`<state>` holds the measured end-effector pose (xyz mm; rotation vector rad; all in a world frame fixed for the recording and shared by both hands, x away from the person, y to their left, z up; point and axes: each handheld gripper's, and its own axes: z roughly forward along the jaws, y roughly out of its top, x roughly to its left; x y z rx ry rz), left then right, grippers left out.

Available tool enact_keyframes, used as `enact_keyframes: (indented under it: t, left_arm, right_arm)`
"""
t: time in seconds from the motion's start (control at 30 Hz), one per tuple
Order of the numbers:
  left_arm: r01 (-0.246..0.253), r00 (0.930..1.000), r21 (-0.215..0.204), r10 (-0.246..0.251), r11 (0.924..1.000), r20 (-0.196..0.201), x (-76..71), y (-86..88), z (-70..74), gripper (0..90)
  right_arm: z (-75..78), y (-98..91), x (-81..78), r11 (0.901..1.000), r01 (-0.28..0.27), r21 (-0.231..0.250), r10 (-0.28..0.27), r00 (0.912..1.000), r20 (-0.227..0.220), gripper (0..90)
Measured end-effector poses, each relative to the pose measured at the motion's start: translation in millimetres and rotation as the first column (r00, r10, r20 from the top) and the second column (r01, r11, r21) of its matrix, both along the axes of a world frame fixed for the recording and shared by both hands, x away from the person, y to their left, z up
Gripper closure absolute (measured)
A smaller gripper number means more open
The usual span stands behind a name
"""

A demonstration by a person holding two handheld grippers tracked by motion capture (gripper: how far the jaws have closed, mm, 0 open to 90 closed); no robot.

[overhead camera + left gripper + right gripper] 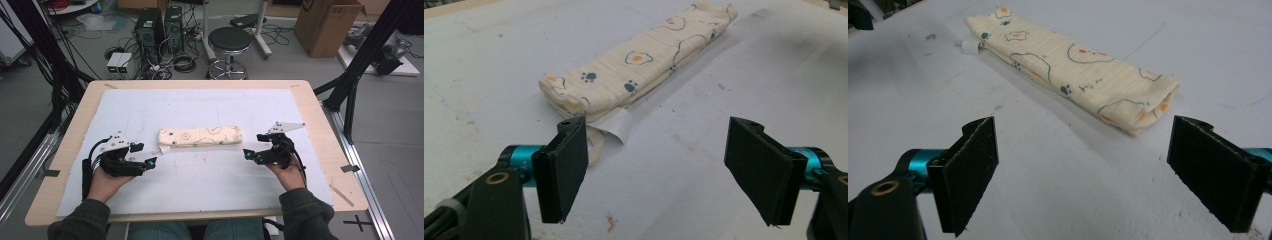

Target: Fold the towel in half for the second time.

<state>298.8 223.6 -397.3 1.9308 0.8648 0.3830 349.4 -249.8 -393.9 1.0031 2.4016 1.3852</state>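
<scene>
Folded printed cloth (pixel 200 136) lying lengthwise in the middle of the white surface (pixel 200 180), with a small white label (pixel 616 124) at its left end; probably soft, light and limp, best pinched at the two short ends. Left tool (pixel 143 154) and right tool (pixel 255 146) both released, jaws wide apart, near each end, not touching, hands low

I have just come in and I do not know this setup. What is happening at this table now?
A person sits at the table with a gripper in each hand. A folded cream cloth with small printed figures lies on the white sheet between them. The left gripper and the right gripper each point at one end of the cloth, jaws open, not touching it. A white label sticks out at its left end.
</scene>
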Motion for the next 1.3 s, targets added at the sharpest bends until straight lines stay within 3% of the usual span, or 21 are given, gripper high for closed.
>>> enact_keyframes:
  t: [0.37, 0.63, 0.93, 1.3]
  left_arm:
    - [-0.006, 1.0000, -0.009, 0.006, 0.9999, 0.005, -10.4, 4.6, -5.0, 25.9]
    - [-0.018, 0.9998, -0.014, 0.019, 0.9997, 0.004, -17.0, 11.0, -8.6, 25.8]
    - [-0.029, 0.9996, 0.005, 0.029, 0.9996, 0.004, -29.2, 18.6, -14.6, 25.5]
    - [-0.045, 0.9989, -0.004, 0.045, 0.9990, 0.017, -42.2, 25.9, -15.5, 24.5]
  right_arm:
    - [-9.3, -14.2, -10.8, 0.9997, 0.024, 0.008, -0.024, 0.9996, -0.015, 12.3]
    - [-13.6, -24.3, -19.8, 0.9990, 0.040, 0.020, -0.040, 0.9992, 0.001, 12.3]
    - [-21.1, -32.8, -29.5, 0.9988, 0.049, -0.006, -0.049, 0.9987, -0.010, 12.3]
    - [-25.4, -35.5, -44.3, 0.9991, 0.042, -0.005, -0.042, 0.9991, -0.007, 12.3]
